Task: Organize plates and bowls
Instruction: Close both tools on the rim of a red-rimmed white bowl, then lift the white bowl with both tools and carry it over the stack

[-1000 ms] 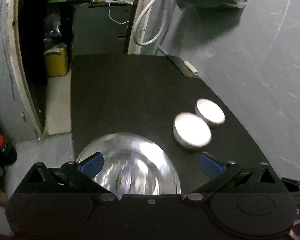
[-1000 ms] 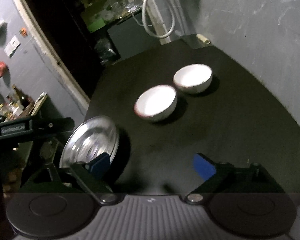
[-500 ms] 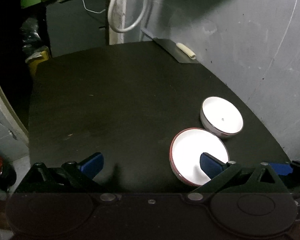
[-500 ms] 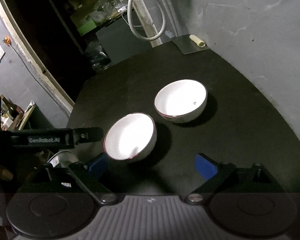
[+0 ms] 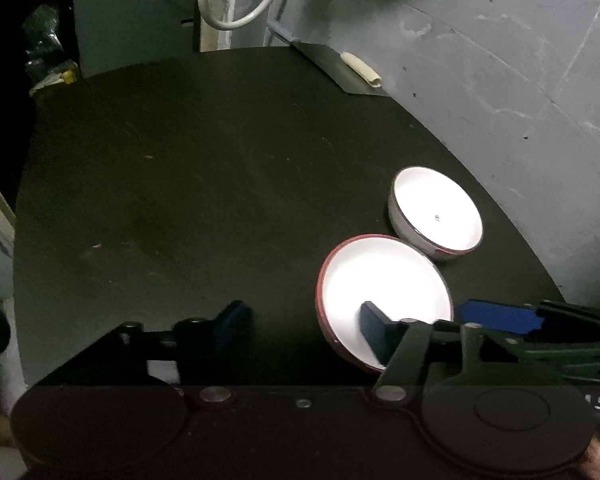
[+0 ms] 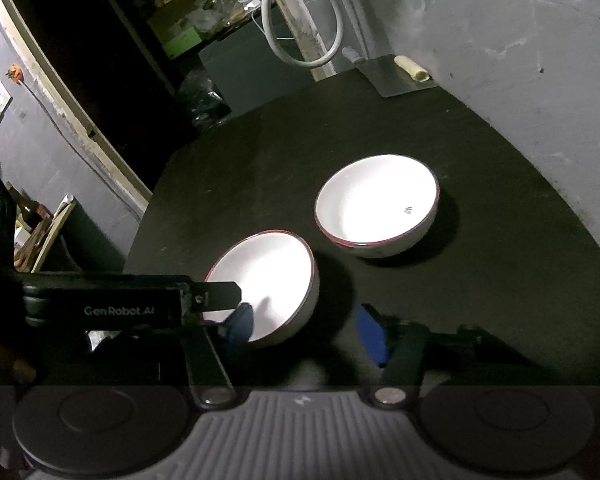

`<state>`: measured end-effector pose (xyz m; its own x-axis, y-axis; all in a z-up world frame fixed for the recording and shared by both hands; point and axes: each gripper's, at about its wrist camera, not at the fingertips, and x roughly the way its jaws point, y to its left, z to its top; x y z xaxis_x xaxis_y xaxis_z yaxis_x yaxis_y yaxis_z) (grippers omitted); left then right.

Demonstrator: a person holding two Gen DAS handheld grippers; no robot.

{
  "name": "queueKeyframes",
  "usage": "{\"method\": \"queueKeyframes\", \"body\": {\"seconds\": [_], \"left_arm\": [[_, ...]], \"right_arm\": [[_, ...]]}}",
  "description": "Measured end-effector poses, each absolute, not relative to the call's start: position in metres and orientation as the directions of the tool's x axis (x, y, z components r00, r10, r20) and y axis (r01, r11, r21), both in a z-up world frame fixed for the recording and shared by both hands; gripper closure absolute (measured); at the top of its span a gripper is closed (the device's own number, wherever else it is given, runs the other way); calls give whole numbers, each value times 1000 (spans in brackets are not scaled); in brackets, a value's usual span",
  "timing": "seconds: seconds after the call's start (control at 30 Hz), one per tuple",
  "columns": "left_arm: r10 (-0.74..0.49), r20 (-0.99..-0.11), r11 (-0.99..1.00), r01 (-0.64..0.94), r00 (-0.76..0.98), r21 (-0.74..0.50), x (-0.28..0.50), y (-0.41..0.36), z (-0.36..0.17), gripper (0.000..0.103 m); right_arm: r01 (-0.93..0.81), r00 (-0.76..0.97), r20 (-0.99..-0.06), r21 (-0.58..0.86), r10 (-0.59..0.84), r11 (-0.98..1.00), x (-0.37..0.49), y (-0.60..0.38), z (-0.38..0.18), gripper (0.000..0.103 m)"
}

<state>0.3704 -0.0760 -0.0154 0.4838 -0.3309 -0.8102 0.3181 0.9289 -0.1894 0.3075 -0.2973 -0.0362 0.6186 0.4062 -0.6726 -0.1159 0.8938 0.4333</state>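
Grey walls close in behind and to the right of a dark table (image 5: pixel 180 184), whose left half lies bare. Two white bowls sit just beside each other near its right edge, not yet stacked: the near bowl (image 5: pixel 384 288) and the far bowl (image 5: pixel 436 212). Both hand-held grippers have just been closing: the left hand-held gripper (image 5: pixel 304 324) has one finger over the near bowl's hollow, the right hand-held gripper (image 6: pixel 306 330) straddles its near wall, neither pressing yet.
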Motion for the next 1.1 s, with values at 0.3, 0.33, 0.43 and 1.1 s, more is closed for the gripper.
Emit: {"method": "queueKeyframes", "body": {"seconds": [0.3, 0.33, 0.43, 1.1], "left_arm": [[-374, -808, 910, 348, 455, -225, 369, -80, -18, 72], [-377, -809, 909, 350, 452, -228, 369, -80, -19, 76], [-387, -807, 904, 357, 446, -236, 369, -81, -20, 84], [-416, -755, 894, 381, 507, -237, 339, -71, 15, 86]], "right_arm": [[-125, 606, -667, 457, 432, 881, 314, -294, -41, 68], [-125, 605, -667, 460, 435, 879, 315, -294, -41, 69], [-129, 605, -668, 456, 434, 881, 317, -293, -42, 73], [-154, 648, -623, 456, 438, 877, 286, -292, -10, 77]]}}
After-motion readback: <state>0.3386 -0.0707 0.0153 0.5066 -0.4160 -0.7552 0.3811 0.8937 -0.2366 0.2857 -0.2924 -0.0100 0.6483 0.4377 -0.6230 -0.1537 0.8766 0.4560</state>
